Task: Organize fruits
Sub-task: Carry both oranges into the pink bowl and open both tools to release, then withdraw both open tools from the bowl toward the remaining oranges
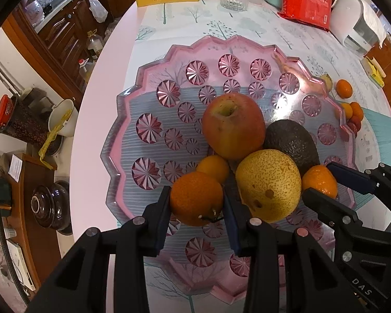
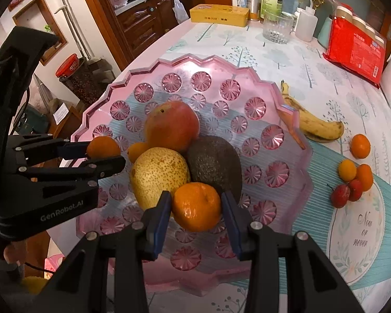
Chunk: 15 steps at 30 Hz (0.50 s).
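Left tool point(image 1: 196, 203) and right tool point(image 2: 196, 206) each grip a mandarin over pink tray point(image 2: 294, 120)

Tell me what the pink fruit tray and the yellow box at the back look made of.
Fruit tray: likely clear pink plastic, possibly glass; glossy, the tablecloth shows through it, with moulded faceted rosettes. Yellow box: probably painted tin, going by its smooth sheen, rounded corners and lid seam, though coated cardboard is possible.

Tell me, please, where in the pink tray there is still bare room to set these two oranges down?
The tray's far half, beyond the apple, is bare, as is its right side beside the avocado. The near centre is crowded: pear, a small orange, and both hand-held grippers, left and right, each holding an orange.
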{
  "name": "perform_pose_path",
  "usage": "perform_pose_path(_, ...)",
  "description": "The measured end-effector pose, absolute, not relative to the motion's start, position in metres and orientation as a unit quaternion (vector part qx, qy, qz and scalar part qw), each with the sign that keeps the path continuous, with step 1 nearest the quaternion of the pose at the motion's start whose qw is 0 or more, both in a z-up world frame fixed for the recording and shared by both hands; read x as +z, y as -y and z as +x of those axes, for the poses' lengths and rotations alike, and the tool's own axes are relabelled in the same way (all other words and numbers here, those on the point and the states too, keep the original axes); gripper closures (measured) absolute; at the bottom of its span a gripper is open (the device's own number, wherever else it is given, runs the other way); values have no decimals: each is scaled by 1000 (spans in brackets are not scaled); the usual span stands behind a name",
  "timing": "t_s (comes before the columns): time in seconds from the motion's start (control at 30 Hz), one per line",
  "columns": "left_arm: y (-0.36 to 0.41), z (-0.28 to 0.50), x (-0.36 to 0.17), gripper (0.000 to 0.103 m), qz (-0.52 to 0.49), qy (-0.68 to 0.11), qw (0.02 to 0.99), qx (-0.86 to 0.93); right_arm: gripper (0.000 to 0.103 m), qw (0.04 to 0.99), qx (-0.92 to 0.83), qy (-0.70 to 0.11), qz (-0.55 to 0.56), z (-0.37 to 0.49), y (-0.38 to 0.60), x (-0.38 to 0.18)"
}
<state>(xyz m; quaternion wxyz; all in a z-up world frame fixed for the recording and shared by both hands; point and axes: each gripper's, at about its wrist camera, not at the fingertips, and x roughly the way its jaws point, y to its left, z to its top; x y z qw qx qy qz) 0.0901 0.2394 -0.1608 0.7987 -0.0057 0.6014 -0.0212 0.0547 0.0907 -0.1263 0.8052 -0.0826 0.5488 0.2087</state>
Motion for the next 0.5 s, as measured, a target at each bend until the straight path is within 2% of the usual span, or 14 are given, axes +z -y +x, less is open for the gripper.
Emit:
perform_pose_path(0.17, -237, 89, -164, 65, -7, -607, 794, -22, 62, 800, 206, -555, -93, 53, -93, -129)
perform_pose_path(0.23, -236, 87, -163, 54, -6, -607, 795, -19, 62, 799, 204, -558, -96, 52, -94, -130)
perform_pose_path(0.27, -235, 85, -161, 37, -4, -603, 797, -16, 62, 798, 204, -558, -97, 52, -94, -130)
perform_pose_path(0.3, -236, 84, -158, 30, -2, -598, 802, -10, 62, 799, 204, -558, -98, 51, -94, -129)
perform_pose_path(0.37, -236, 82, -152, 24, 2, -588, 809, -3, 61, 799, 205, -556, -99, 51, -94, -129)
perform_pose_path(0.5, -238, 79, -144, 23, -3, -582, 813, 1, 46, 801, 204, -553, -101, 47, -96, -127)
